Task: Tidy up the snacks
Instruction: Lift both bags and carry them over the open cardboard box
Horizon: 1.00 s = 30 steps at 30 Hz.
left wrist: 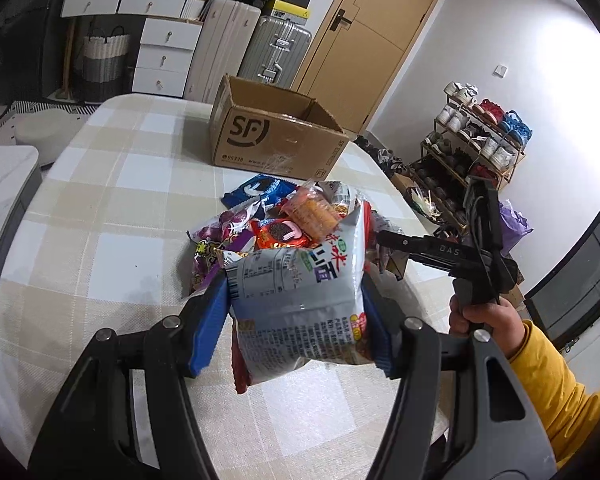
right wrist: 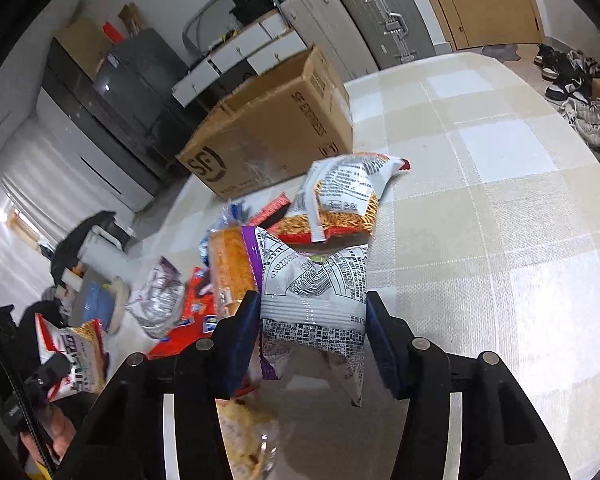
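The table (left wrist: 100, 200) has an open box (left wrist: 276, 136) at the far side, with the snack pile (left wrist: 268, 220) just in front of it. Each gripper already pinches a bag: left gripper (left wrist: 296, 320) on a grey pack (left wrist: 300, 304), right gripper (right wrist: 312, 336) on a white pouch (right wrist: 320, 292). Probably best to lift each clear of the pile, carry it over the rim, and only let go once it's inside, one at a time so they don't bump.

From my left fingers, the snack pile (left wrist: 284, 224) blocks the way at twelve o'clock, with the open cardboard box (left wrist: 276, 136) standing behind it and my right gripper (left wrist: 384, 238) reaching in from three o'clock. The checked tablecloth (left wrist: 100, 208) lies bare from nine to eleven o'clock, and on my right side it lies bare from one to three o'clock.
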Each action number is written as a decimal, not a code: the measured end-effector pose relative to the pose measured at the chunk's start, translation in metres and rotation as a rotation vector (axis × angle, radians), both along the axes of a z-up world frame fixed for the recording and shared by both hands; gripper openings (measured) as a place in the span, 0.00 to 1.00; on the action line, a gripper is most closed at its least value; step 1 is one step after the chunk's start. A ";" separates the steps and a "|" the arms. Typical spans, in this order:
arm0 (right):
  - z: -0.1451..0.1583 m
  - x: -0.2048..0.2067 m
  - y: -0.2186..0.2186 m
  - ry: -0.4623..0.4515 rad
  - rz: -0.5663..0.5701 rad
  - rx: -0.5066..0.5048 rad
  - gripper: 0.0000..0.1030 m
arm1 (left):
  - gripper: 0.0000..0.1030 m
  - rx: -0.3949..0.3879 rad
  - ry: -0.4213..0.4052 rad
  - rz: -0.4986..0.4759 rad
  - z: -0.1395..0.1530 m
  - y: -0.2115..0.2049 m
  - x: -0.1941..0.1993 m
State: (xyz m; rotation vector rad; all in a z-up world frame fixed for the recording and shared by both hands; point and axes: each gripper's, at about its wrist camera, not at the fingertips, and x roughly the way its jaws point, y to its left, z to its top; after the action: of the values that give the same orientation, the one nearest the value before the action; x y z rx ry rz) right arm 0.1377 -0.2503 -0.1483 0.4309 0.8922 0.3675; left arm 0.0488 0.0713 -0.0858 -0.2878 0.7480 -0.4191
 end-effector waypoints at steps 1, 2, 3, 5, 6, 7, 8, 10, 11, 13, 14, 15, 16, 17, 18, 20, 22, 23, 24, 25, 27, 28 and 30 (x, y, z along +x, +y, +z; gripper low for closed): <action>0.003 -0.005 -0.002 -0.010 -0.005 0.015 0.51 | 0.57 0.002 -0.003 -0.001 0.003 0.000 -0.003; 0.007 -0.011 -0.003 -0.024 -0.009 0.027 0.51 | 0.57 0.003 -0.006 0.000 0.005 -0.001 -0.004; 0.011 -0.015 -0.004 -0.035 -0.007 0.036 0.51 | 0.57 0.005 -0.011 0.002 0.008 -0.001 -0.007; 0.019 -0.026 -0.005 -0.058 -0.009 0.057 0.51 | 0.57 0.005 -0.021 0.002 0.013 -0.001 -0.012; 0.023 -0.030 -0.006 -0.066 -0.010 0.064 0.51 | 0.57 0.005 -0.025 0.003 0.016 -0.001 -0.014; 0.027 -0.035 -0.006 -0.075 -0.011 0.070 0.51 | 0.57 0.008 -0.030 0.003 0.019 -0.002 -0.017; 0.033 -0.040 -0.005 -0.085 -0.008 0.077 0.51 | 0.57 0.008 -0.033 0.002 0.021 -0.003 -0.018; 0.044 -0.046 -0.004 -0.106 0.004 0.084 0.51 | 0.57 0.014 -0.041 -0.001 0.028 -0.005 -0.022; 0.051 -0.049 -0.004 -0.118 0.009 0.087 0.51 | 0.57 0.016 -0.048 -0.003 0.031 -0.006 -0.023; 0.067 -0.055 -0.002 -0.152 0.018 0.089 0.51 | 0.57 0.020 -0.062 -0.009 0.040 -0.008 -0.026; 0.077 -0.057 -0.001 -0.168 0.025 0.097 0.51 | 0.57 0.020 -0.066 -0.010 0.043 -0.009 -0.026; 0.085 -0.058 0.001 -0.181 0.032 0.104 0.51 | 0.57 0.021 -0.070 -0.014 0.049 -0.009 -0.025; 0.095 -0.059 0.002 -0.196 0.042 0.109 0.51 | 0.57 0.022 -0.072 -0.015 0.052 -0.009 -0.024; 0.106 -0.059 0.004 -0.212 0.052 0.109 0.51 | 0.57 0.023 -0.075 -0.015 0.057 -0.009 -0.023; 0.114 -0.059 0.005 -0.225 0.059 0.107 0.51 | 0.57 0.025 -0.078 -0.017 0.063 -0.009 -0.020; 0.136 -0.058 0.010 -0.261 0.080 0.092 0.51 | 0.57 0.030 -0.089 -0.024 0.074 -0.009 -0.014; 0.155 -0.054 0.014 -0.291 0.100 0.077 0.51 | 0.57 0.054 -0.113 -0.020 0.090 -0.011 -0.006; 0.165 -0.050 0.017 -0.301 0.111 0.074 0.51 | 0.57 0.063 -0.124 -0.021 0.098 -0.011 -0.001; 0.172 -0.046 0.018 -0.308 0.117 0.075 0.51 | 0.57 0.073 -0.137 -0.022 0.107 -0.012 0.005; 0.181 -0.041 0.019 -0.316 0.124 0.078 0.51 | 0.57 0.076 -0.141 -0.022 0.113 -0.013 0.010; 0.195 -0.029 0.022 -0.327 0.136 0.085 0.51 | 0.57 0.078 -0.152 -0.018 0.126 -0.013 0.023; 0.204 -0.022 0.023 -0.336 0.140 0.082 0.51 | 0.57 0.080 -0.156 -0.016 0.132 -0.014 0.031; 0.216 -0.009 0.028 -0.353 0.147 0.069 0.51 | 0.57 0.088 -0.170 -0.004 0.142 -0.015 0.047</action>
State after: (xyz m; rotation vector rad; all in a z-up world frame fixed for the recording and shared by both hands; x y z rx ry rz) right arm 0.1284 -0.2222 0.0678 0.3501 0.5695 0.5911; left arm 0.0955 0.0563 0.0558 -0.1656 0.5994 -0.4081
